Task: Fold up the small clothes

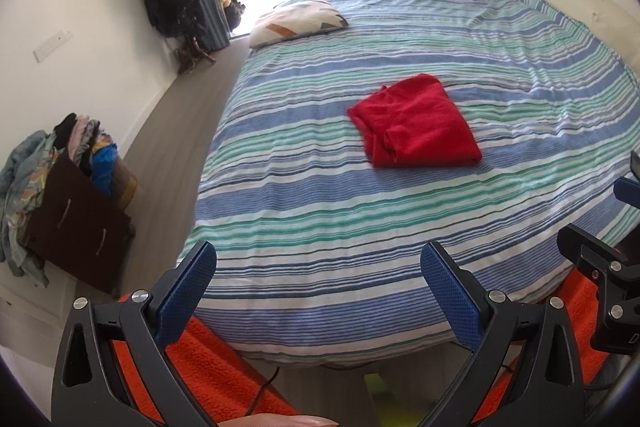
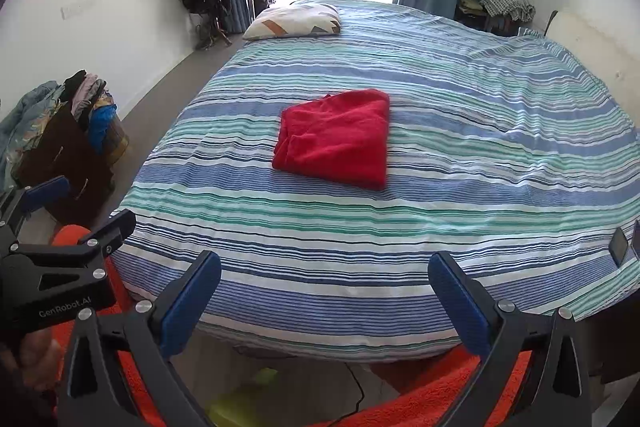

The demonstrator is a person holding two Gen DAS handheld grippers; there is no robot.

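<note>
left gripper (image 1: 318, 281): jaws wide apart, holding nothing, hovering at the near edge of the bed (image 1: 320, 227).
right gripper (image 2: 324, 291): likewise spread wide and empty, just beside the left.
red garment (image 2: 334, 137): ahead of both grippers, mid-bed, lying as a folded square.
clothes pile (image 1: 60, 163): far left, on the floor.
step: this piece looks finished; next probably means reaching left for another.
</note>
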